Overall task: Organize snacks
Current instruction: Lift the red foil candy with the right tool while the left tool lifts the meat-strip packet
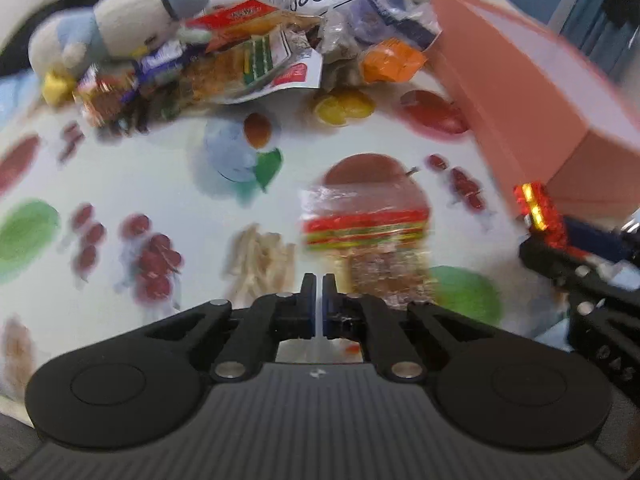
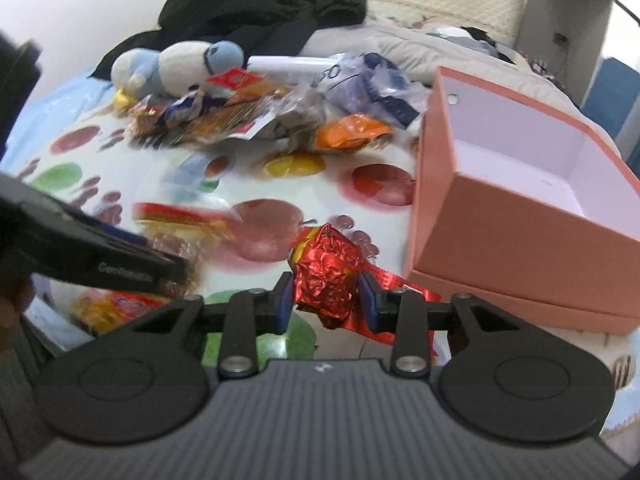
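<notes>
Right hand-held gripper (image 2: pixel 326 300) pinches red foil snack (image 2: pixel 326 276) beside box (image 2: pixel 500 232).

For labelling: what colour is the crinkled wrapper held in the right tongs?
Shiny red foil snack wrapper with yellow accents, clearest in the right wrist view.

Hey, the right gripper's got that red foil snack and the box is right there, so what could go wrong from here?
1. The red foil snack is crumpled and its tail hangs out past the right gripper, so it may slip or snag the pink box wall.
2. The box stands close on the right; a low swing might knock it.
3. The left gripper, shut and empty, hovers near the clear packet and could bump it.
</notes>
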`<state>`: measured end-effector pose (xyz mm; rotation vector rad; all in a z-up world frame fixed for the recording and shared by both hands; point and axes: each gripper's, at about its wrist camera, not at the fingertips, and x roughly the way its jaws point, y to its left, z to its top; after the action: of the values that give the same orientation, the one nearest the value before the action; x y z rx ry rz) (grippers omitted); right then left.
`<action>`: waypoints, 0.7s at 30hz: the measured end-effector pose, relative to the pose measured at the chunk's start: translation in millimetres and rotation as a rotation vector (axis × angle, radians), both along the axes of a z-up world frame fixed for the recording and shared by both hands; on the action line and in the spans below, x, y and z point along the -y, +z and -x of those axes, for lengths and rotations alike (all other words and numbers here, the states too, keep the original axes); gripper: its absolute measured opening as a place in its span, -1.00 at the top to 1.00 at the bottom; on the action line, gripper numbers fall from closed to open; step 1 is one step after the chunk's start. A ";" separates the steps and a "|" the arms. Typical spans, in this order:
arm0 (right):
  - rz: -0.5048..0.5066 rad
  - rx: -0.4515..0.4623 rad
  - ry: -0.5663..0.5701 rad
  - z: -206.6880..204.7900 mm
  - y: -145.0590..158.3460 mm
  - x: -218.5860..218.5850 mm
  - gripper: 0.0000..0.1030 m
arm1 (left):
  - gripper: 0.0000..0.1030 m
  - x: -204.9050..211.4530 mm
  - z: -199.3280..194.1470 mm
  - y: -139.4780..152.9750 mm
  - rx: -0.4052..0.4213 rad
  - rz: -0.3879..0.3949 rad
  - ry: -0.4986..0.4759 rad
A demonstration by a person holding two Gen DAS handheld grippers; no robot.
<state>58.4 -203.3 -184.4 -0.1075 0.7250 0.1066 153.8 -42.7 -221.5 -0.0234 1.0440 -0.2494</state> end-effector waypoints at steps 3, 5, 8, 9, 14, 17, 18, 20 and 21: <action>0.002 0.011 -0.021 5.1 6.5 1.7 0.27 | 0.94 -6.5 0.2 -0.4 -0.010 0.018 0.033; -0.008 0.007 -0.027 7.0 5.8 3.0 0.27 | 0.93 -14.4 1.5 -3.4 -0.029 0.077 0.055; -0.020 -0.004 -0.020 10.7 -0.8 4.6 0.27 | 0.91 -30.9 7.8 -9.5 -0.078 0.239 0.100; -0.014 -0.008 -0.015 12.2 -4.3 3.9 0.27 | 0.88 -35.6 10.2 -12.7 -0.093 0.288 0.116; 0.041 -0.036 0.028 13.1 -29.4 -9.7 0.27 | -0.01 -45.6 12.2 -23.7 -0.132 0.465 0.156; 0.085 -0.058 0.060 11.8 -43.8 -22.0 0.27 | -0.13 -43.9 6.5 -26.7 -0.145 0.503 0.151; 0.112 -0.055 0.071 12.1 -47.6 -26.4 0.27 | -0.13 -44.3 4.2 -27.6 -0.150 0.515 0.160; 0.183 -0.037 0.101 14.7 -51.7 -34.3 0.27 | -0.13 -46.2 -2.3 -31.6 -0.166 0.562 0.177; 0.207 -0.029 0.111 15.9 -53.4 -37.0 0.27 | -0.13 -46.0 -6.0 -34.3 -0.174 0.585 0.177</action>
<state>42.5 -166.3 -237.8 -0.3449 0.7580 0.1390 159.8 3.3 -255.8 -0.6724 1.1031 -0.3890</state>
